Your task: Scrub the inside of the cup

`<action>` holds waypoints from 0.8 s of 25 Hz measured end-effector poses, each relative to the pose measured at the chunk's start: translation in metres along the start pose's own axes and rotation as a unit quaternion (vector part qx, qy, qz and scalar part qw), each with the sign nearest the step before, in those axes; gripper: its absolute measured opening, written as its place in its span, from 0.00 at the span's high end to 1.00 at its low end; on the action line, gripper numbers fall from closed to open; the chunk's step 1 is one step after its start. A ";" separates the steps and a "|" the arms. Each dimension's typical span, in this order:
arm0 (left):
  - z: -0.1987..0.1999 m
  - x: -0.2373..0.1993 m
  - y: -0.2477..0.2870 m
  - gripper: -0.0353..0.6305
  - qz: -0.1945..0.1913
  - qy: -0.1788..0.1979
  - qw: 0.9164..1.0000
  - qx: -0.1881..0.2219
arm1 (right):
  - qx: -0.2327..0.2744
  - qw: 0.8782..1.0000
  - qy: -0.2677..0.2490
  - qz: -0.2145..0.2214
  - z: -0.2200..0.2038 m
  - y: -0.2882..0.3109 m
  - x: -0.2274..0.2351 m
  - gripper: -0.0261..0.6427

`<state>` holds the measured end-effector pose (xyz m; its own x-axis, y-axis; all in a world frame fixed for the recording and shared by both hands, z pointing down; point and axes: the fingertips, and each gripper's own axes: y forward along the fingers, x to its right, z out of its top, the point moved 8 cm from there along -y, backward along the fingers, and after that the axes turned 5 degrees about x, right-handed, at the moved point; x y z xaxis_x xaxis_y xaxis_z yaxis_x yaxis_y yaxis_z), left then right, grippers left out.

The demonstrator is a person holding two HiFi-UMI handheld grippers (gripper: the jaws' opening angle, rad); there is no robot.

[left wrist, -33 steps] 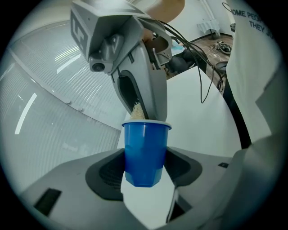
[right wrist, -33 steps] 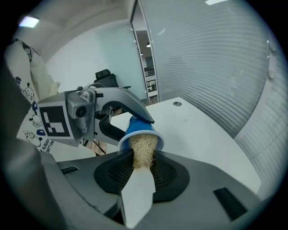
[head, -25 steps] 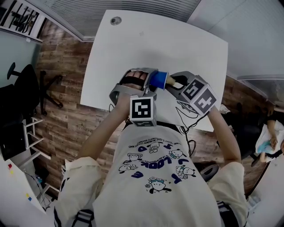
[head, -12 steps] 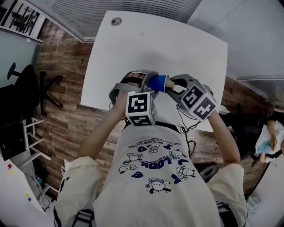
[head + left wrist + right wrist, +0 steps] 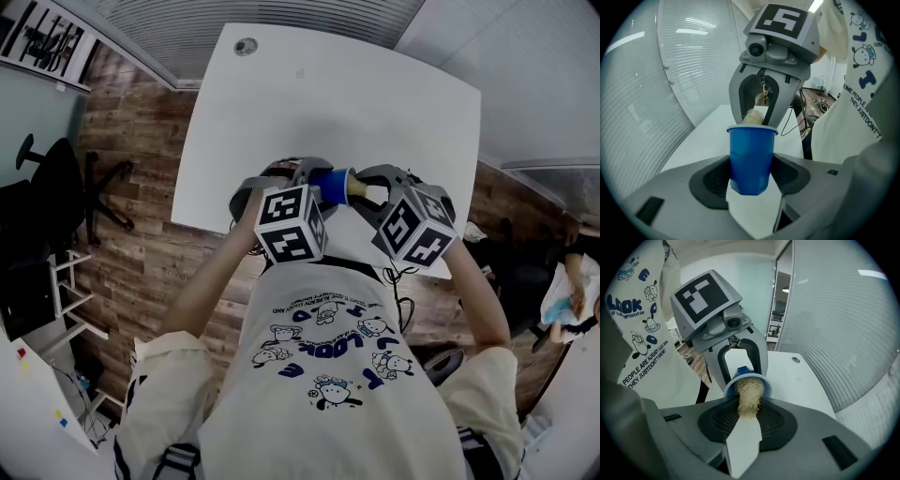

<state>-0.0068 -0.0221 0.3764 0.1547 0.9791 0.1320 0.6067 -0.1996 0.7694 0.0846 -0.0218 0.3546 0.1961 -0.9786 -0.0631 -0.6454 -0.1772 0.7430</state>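
Note:
A blue cup (image 5: 331, 183) is held on its side above the white table's near edge, with my left gripper (image 5: 314, 187) shut on its body. In the left gripper view the cup (image 5: 750, 157) sits clamped between the jaws of that gripper (image 5: 750, 177), mouth pointing away. My right gripper (image 5: 373, 193) faces it, shut on a beige fibrous scrubber (image 5: 360, 190). In the right gripper view the scrubber (image 5: 749, 399) runs from the jaws of the right gripper (image 5: 749, 417) into the cup's mouth (image 5: 743, 371). Its tip (image 5: 753, 116) shows above the cup's rim.
The white table (image 5: 328, 94) stretches ahead, with a round cable port (image 5: 246, 45) at its far left corner. Wooden floor lies on both sides, and a black office chair (image 5: 47, 178) stands at the left. Cables (image 5: 389, 248) hang by the near edge.
Both grippers have rolled, so their marker cubes show different faces. The cup and the two grippers have shifted slightly toward the table's near edge. The scrubber stays in the cup.

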 end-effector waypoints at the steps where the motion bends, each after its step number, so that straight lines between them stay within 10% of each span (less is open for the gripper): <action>1: -0.001 0.001 0.000 0.51 -0.008 -0.005 1.000 -0.001 | -0.003 1.000 -0.003 0.002 0.000 0.000 -0.001 0.79; 20: -0.005 0.018 0.000 0.51 -0.206 -0.138 0.969 -0.002 | -0.003 0.992 -0.097 0.077 -0.001 -0.005 -0.029 0.79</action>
<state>-0.0079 -0.0047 0.3818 0.1033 0.9279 -0.3584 0.6585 0.2062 0.7237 0.0831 0.0080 0.3537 -0.0508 -0.9958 -0.0759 -0.6523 -0.0245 0.7576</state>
